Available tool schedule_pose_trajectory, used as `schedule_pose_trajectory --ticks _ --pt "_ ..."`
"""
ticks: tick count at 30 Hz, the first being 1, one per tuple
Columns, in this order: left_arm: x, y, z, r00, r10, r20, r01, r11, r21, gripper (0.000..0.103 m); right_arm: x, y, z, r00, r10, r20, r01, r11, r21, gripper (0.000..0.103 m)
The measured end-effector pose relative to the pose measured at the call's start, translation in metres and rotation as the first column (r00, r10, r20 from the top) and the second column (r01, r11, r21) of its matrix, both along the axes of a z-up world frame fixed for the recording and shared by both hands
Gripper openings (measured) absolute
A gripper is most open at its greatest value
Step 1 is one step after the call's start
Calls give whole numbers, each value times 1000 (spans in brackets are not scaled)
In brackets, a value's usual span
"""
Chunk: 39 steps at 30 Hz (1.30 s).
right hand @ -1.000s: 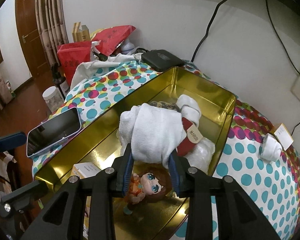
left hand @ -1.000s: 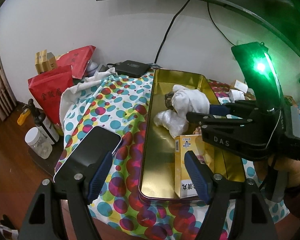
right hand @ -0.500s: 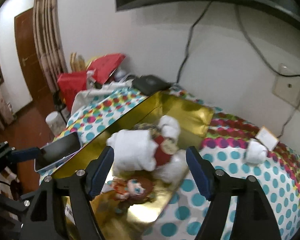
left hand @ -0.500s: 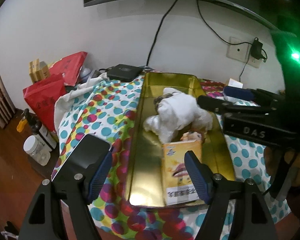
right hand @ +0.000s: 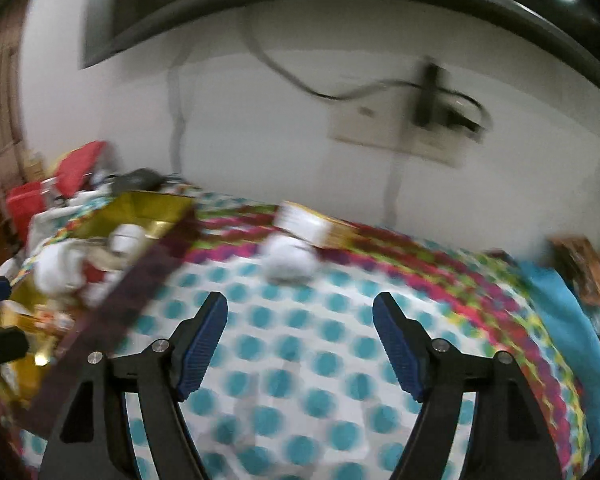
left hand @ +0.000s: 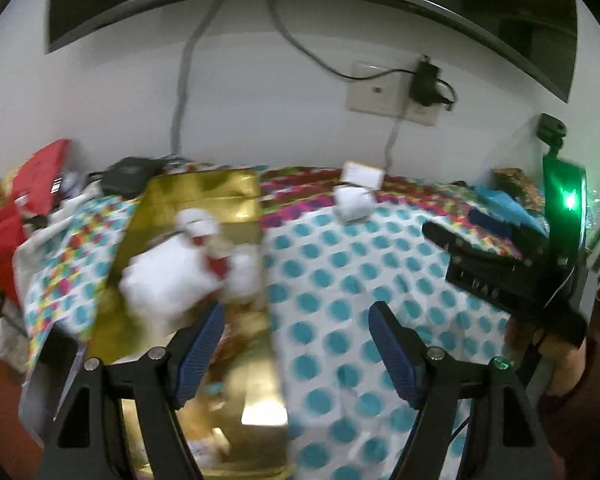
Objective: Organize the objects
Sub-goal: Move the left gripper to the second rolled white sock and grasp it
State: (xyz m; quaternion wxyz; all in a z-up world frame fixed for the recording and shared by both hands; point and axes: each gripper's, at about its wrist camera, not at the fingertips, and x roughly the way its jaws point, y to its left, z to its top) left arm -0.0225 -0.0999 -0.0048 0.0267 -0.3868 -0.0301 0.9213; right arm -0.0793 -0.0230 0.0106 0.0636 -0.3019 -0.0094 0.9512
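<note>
A gold metal tray (left hand: 204, 196) lies on the polka-dot cloth at the left and holds a white plush toy with a red scarf (left hand: 180, 276). The tray also shows in the right wrist view (right hand: 148, 208). A small white rolled bundle (left hand: 354, 206) lies on the cloth near the wall, with a small box (left hand: 362, 174) behind it; the bundle shows in the right wrist view (right hand: 290, 262) too. My left gripper (left hand: 296, 344) is open and empty over the tray's right edge. My right gripper (right hand: 300, 340) is open and empty, above the cloth in front of the bundle. Both views are blurred.
Red bags (left hand: 32, 184) and a black box (left hand: 130, 170) stand at the far left. A wall socket with a plugged adapter (left hand: 404, 92) is above the table. A blue cloth (right hand: 564, 320) lies at the right edge. A phone (left hand: 48, 372) lies left of the tray.
My right gripper let go of the white plush toy in the tray, opened and swung right toward the white bundle. My left gripper also swung right.
</note>
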Motion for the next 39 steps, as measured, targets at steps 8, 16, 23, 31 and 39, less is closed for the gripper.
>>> schedule_pose_trajectory --ticks 8,16,23,31,39 --pt "-77 58 -15 998 -55 19 54 998 18 76 -20 -13 -46 993 -118 18 117 993 27 74" --pt "-149 79 -43 999 -23 27 25 998 -65 77 -53 -73 -78 994 -106 -3 106 993 52 74" --pt "-192 87 -74 997 17 79 -10 997 -83 77 -89 -138 -94 996 -90 -30 91 995 38 81" --pt "-213 68 -91 992 80 100 -81 997 4 77 -113 -176 -100 996 -84 -28 84 996 24 84" --pt "-220 59 -96 993 77 91 -84 994 67 77 -140 -222 -109 996 -84 -19 85 996 15 84"
